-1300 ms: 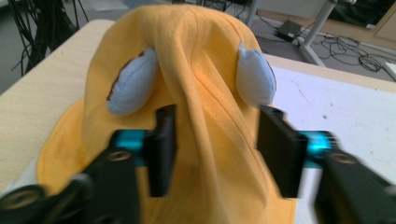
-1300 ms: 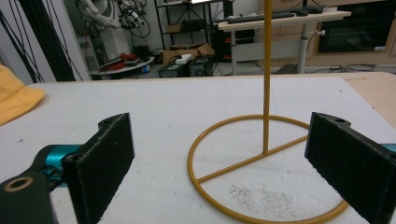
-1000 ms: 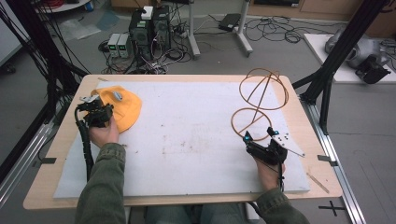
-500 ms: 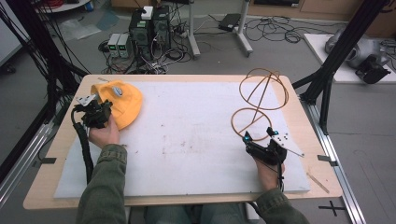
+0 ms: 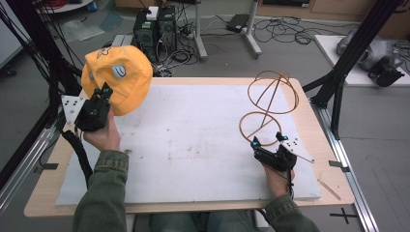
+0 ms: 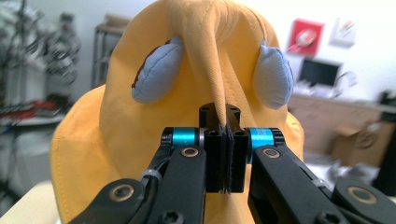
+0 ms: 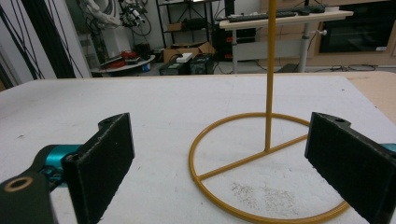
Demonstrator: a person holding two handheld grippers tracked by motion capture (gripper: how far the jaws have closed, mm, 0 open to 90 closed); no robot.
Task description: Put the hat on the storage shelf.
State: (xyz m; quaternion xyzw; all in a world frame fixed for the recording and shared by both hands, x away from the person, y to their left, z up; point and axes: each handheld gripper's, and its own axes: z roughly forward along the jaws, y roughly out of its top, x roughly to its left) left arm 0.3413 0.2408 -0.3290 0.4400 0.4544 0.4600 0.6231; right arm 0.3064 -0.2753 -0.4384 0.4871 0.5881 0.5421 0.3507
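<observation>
An orange fabric hat [image 5: 118, 76] with pale blue patches hangs in the air above the table's far left corner. My left gripper [image 5: 102, 93] is shut on a fold of it. In the left gripper view the jaws pinch a ridge of the hat [image 6: 215, 70] between two blue-grey patches. A copper wire hat stand [image 5: 269, 104] with a ring base and a looped top stands at the right. My right gripper [image 5: 266, 140] rests open on the table just in front of the stand's base ring [image 7: 266, 172], nothing between its pads.
A white mat [image 5: 193, 140] covers most of the wooden table [image 5: 319, 125]. Black frame posts [image 5: 353, 53] stand at the left and right far corners. Computers and cables lie on the floor beyond the far edge.
My left gripper has lifted the hat off the mat, up and towards the far left. The right gripper has stayed where it was.
</observation>
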